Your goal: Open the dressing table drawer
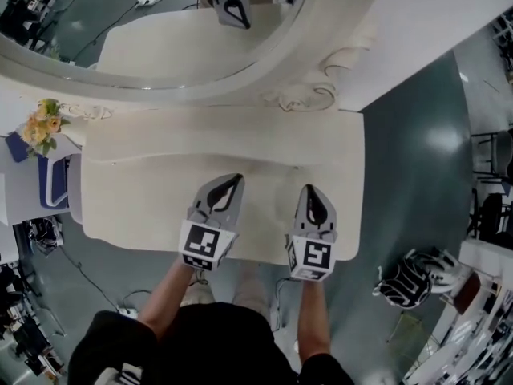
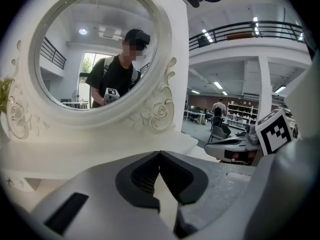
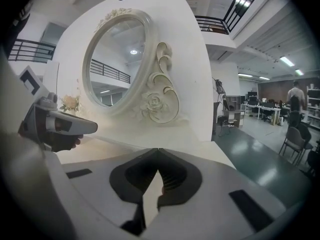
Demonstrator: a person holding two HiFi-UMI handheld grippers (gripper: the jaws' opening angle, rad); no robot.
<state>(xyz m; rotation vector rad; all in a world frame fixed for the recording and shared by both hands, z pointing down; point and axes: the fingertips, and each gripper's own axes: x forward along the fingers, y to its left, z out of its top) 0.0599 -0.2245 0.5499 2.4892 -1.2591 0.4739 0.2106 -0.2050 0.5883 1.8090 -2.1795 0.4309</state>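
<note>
table: the dressing table (image 1: 160, 191) sits right in front of the person. Its long side runs left to right in the head view, with the mirror (image 1: 160, 22) at the far edge.
drawer: can't see it. The head view looks straight down on the tabletop, so anything under the front edge is hidden. Both gripper views look over the top toward the mirror.
left hand-held gripper (image 1: 234, 181): clenched, jaw tips touching, nothing between them. It's over the front part of the tabletop, pointing at the mirror.
right hand-held gripper (image 1: 311, 191): same deal, clamped shut and empty, near the left one.
hard to tell: whether either one touches the tabletop.
cut off: the mirror's top runs out of the head view.
gripper views only: carved roses (image 3: 156, 101) on the mirror frame, and the person reflected in the glass.
head view only: the table's full outline.
</note>
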